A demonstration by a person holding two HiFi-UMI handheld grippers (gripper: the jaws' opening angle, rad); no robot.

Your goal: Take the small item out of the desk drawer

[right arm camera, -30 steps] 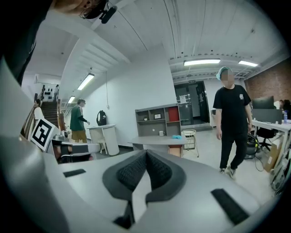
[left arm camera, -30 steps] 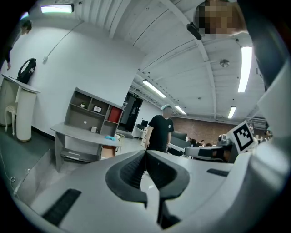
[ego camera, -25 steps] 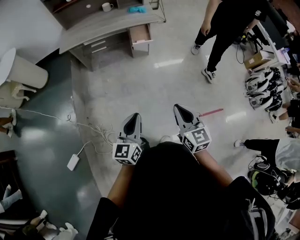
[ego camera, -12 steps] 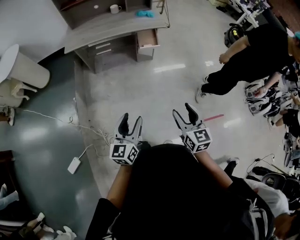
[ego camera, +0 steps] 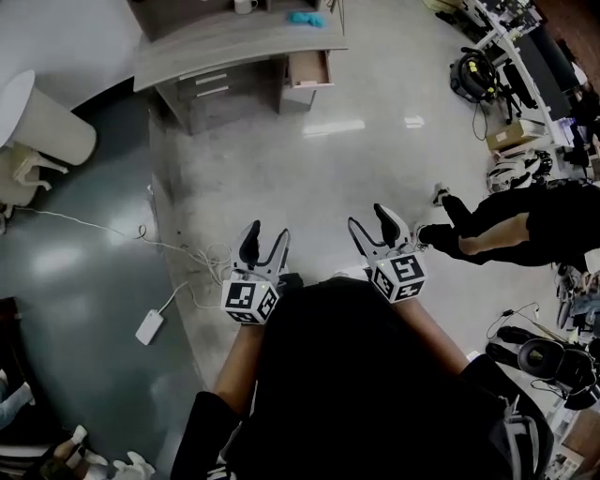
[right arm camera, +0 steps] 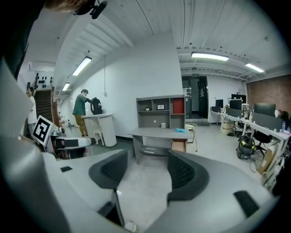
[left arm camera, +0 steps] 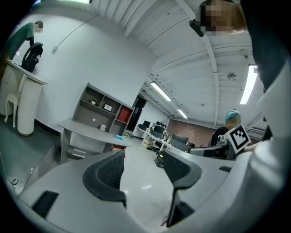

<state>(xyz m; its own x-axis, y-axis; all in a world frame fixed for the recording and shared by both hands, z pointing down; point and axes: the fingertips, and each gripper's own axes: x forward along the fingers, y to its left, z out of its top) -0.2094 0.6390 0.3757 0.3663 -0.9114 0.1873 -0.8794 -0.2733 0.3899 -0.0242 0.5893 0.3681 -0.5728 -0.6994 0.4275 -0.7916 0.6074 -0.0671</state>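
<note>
Newly agape, empty: left gripper (ego camera: 266,236), right gripper (ego camera: 371,221)

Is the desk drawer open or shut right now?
Open: the drawer sticks out from the front of the desk. What is inside cannot be seen.

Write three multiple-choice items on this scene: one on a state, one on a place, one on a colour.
1. How does the light wooden drawer of the long grey desk stand?
A. shut
B. lifted out onto the floor
C. pulled open

2. Where does the small turquoise item lie?
A. on the desk top
B. inside the drawer
C. on the floor

3. What colour is the mug on the desk?
A. red
B. white
C. black

Answers:
1 C: the drawer juts out of the desk front with its inside showing.
2 A: the head view shows the item on the top, above the drawer end.
3 B: the right gripper view shows the mug white.
</note>
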